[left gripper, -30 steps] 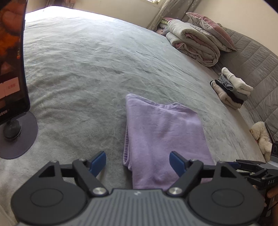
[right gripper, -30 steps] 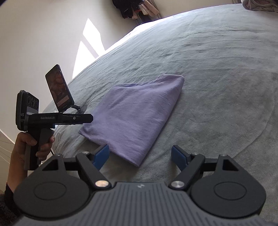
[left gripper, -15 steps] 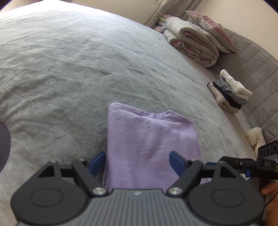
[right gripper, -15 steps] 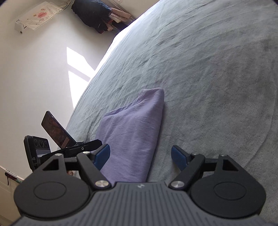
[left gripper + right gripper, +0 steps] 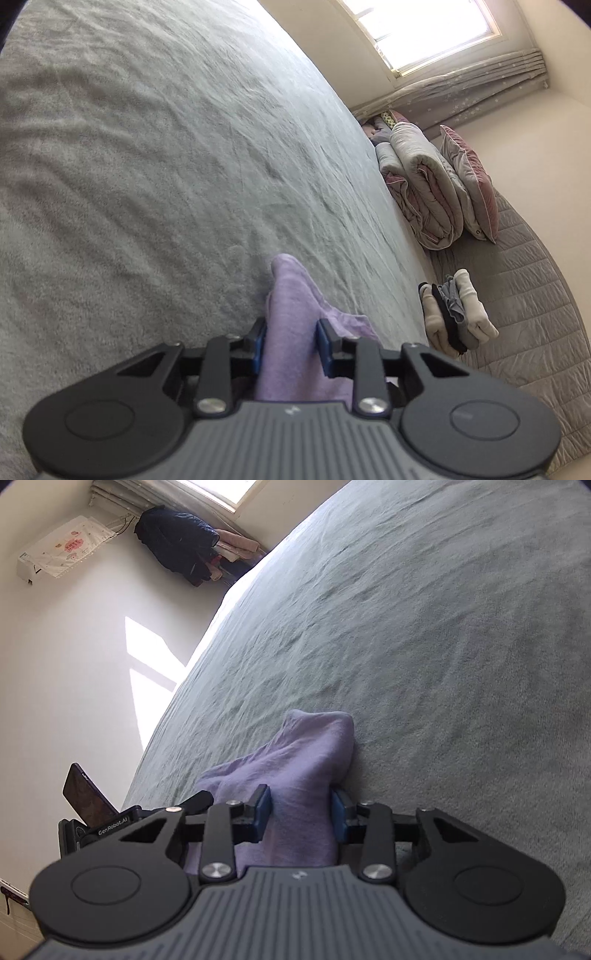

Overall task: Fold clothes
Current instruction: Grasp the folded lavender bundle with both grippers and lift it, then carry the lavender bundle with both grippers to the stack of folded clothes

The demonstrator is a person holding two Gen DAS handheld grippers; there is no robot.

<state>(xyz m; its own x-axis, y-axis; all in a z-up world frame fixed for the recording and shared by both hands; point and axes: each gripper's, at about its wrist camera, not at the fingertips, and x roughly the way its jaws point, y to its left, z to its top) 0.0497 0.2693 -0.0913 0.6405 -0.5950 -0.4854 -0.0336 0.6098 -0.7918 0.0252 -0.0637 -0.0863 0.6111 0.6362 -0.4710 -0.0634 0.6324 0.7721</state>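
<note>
A folded lilac garment (image 5: 295,317) lies on the grey bed cover (image 5: 166,166). My left gripper (image 5: 291,346) is shut on its near edge, with cloth bunched between the blue pads. In the right wrist view the same garment (image 5: 299,760) rises in a fold, and my right gripper (image 5: 301,816) is shut on its other near edge. The left gripper's body (image 5: 122,819) shows at the left in the right wrist view.
A stack of folded clothes (image 5: 454,314) sits on the quilted strip at right. A rolled duvet (image 5: 424,192) and a pillow (image 5: 469,177) lie further back. A phone on a stand (image 5: 86,797) is at the bed's left edge.
Both grippers moved forward over the garment's near edge and closed on it. The cloth now bunches up between the pads. Both views have tilted upward.
</note>
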